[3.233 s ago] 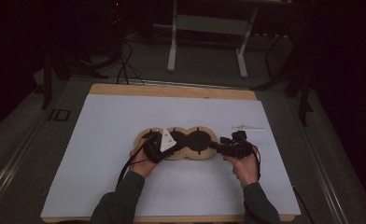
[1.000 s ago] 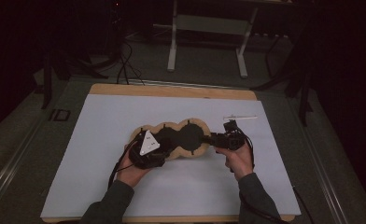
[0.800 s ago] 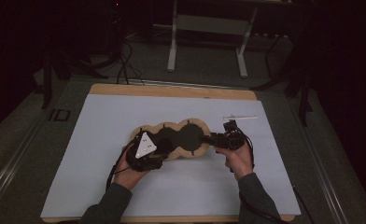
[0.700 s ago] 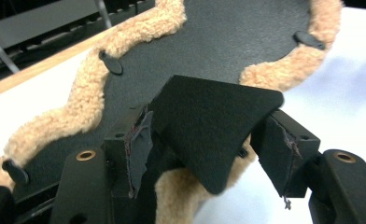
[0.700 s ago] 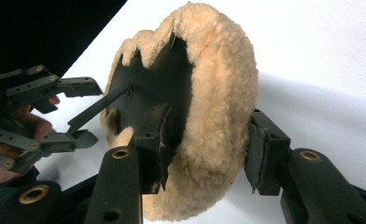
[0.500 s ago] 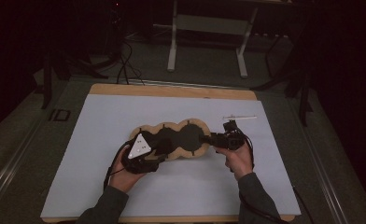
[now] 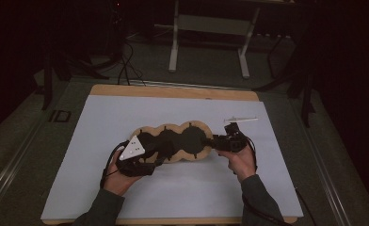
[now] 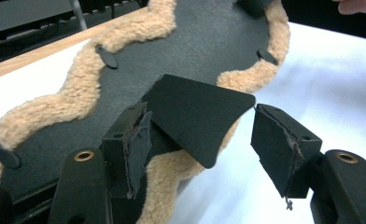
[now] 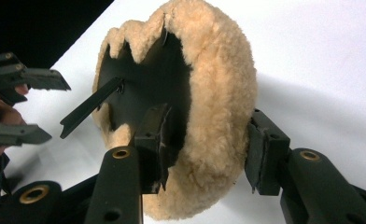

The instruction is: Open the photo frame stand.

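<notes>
A three-lobed pad [image 7: 173, 141], black in the middle with a tan fleece border, lies on the white sheet [image 7: 126, 113]. My left gripper [image 7: 155, 159] is at its left end and stands open. A black flap [image 8: 195, 112] of the pad rests against one of its fingers, and the other finger is well apart from it. My right gripper [image 7: 215, 142] is at the pad's right end, shut on the fleece edge [image 9: 218, 93]. One finger [image 9: 153, 140] presses the black inner face and the other [image 9: 265, 154] the fleece side. The left gripper [image 9: 45, 109] also shows in the right gripper view, with the flap [image 9: 90, 109] pointing toward it.
A thin white strip [image 7: 240, 119] lies on the sheet just behind the right gripper. The wooden table edge [image 7: 173, 92] frames the sheet. Beyond it stand a metal frame's legs [image 7: 175, 47] and cables on a dark floor.
The left gripper has drawn back toward the lower left, away from the pad's middle. The pad has shifted slightly left since the earliest frame. The right gripper stays at the pad's right end.
</notes>
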A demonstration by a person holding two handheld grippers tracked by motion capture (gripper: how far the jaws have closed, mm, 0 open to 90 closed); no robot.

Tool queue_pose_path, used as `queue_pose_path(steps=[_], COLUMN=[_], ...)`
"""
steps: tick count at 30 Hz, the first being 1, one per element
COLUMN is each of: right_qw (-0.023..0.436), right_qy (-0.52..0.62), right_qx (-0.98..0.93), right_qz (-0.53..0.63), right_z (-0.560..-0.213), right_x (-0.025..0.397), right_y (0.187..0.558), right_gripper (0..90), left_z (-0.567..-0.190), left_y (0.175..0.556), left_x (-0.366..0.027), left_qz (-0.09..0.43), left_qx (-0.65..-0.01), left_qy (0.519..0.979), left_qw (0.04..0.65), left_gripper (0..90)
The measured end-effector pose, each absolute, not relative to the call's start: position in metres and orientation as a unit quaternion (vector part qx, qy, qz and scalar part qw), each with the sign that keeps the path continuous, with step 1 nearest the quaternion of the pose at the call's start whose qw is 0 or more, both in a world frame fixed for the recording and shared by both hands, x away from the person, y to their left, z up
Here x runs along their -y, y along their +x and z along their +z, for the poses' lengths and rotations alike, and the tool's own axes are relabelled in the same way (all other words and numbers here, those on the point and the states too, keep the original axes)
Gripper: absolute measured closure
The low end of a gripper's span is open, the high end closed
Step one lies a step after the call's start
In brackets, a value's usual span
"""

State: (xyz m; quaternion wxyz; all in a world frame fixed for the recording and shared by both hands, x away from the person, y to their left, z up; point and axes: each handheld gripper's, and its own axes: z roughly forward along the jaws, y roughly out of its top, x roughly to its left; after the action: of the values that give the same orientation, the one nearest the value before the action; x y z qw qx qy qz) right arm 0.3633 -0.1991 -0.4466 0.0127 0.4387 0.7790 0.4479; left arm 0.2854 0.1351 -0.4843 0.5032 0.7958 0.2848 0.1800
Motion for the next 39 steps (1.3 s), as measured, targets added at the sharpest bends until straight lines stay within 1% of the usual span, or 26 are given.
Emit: queue_pose_path(steps=[4, 16, 18, 22, 25, 28, 30, 39], right_qw=[0.017, 0.028, 0.03, 0.033, 0.034, 0.035, 0.035, 0.044], right_qy=[0.434, 0.424, 0.421, 0.417, 0.415, 0.412, 0.41, 0.399], right_qx=[-0.783, -0.793, -0.794, -0.797, -0.799, -0.802, -0.803, -0.813], right_qz=[0.445, 0.438, 0.437, 0.434, 0.433, 0.432, 0.431, 0.423], right_z=[-0.447, -0.447, -0.446, -0.446, -0.447, -0.447, -0.446, -0.444], right_x=[0.199, 0.198, 0.198, 0.198, 0.198, 0.198, 0.198, 0.196], right_y=[0.362, 0.36, 0.36, 0.359, 0.359, 0.359, 0.359, 0.358], right_gripper=[55.1, 55.0, 55.0, 55.0, 55.0, 55.0, 55.1, 55.4], left_z=[-0.484, -0.485, -0.485, -0.485, -0.486, -0.487, -0.488, -0.495], left_y=[0.287, 0.294, 0.294, 0.296, 0.298, 0.3, 0.302, 0.311], left_x=[-0.138, -0.151, -0.153, -0.159, -0.163, -0.168, -0.172, -0.19], left_qz=[0.18, 0.166, 0.168, 0.165, 0.166, 0.187, 0.191, 0.172], left_qx=[-0.295, -0.323, -0.324, -0.334, -0.346, -0.369, -0.378, -0.417], left_qy=[0.797, 0.788, 0.789, 0.785, 0.782, 0.778, 0.776, 0.765], left_qw=[0.495, 0.496, 0.494, 0.495, 0.491, 0.472, 0.467, 0.459], left_gripper=[37.9, 38.2, 41.9, 43.4, 43.5, 44.6, 45.4, 44.6])
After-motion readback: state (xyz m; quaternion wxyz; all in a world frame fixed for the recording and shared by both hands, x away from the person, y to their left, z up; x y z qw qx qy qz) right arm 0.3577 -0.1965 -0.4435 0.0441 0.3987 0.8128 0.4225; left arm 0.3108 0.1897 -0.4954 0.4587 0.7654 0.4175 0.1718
